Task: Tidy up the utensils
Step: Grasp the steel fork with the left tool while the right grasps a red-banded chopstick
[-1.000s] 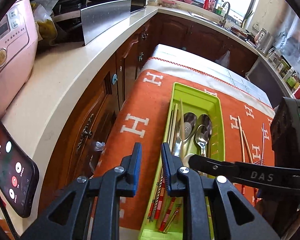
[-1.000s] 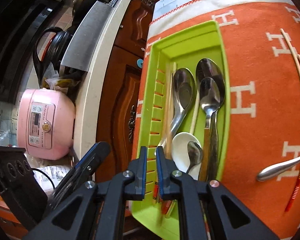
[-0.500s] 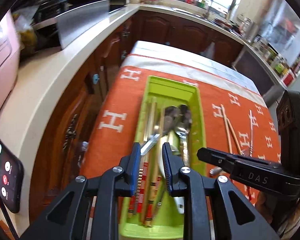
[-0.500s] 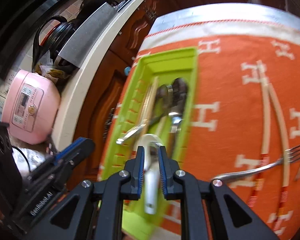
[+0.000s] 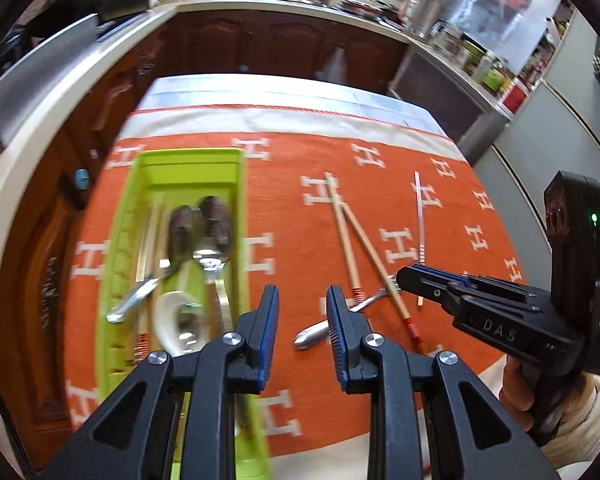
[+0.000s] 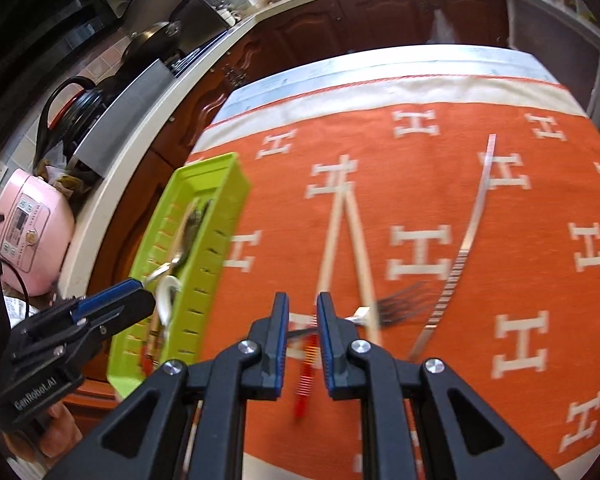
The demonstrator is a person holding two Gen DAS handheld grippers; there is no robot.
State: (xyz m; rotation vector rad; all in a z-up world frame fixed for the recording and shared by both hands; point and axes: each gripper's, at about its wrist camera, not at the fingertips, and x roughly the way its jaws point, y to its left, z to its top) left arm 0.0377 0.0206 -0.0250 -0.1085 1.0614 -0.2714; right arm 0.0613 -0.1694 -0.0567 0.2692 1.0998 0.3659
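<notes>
Utensils still loose on the orange cloth (image 5: 300,360) are what both grippers face. The right gripper (image 6: 302,312), low centre of its own view, has its jaws slightly parted with nothing pinched; past them lies the red-striped end of the wooden chopsticks (image 6: 352,236), and just to the right the fork (image 6: 400,304) crosses them. Further right runs a single metal chopstick (image 6: 474,232).

The left gripper (image 5: 302,312) is likewise a little spread and empty, hanging over bare cloth between the green tray (image 5: 118,264) and the fork's handle (image 5: 316,336), which shows just beyond its right finger. In the tray, at the left of that view, lie spoons (image 5: 204,232), a white ceramic spoon (image 5: 168,320) and other chopsticks. The tray sits at the cloth's left edge, beside the kitchen counter (image 5: 28,168).

By my reading, the step in hand is reaching for the next loose piece, likely the fork or chopsticks. That calls for wider jaws, lowering onto one item, and lifting it clear of the crossing ones.
</notes>
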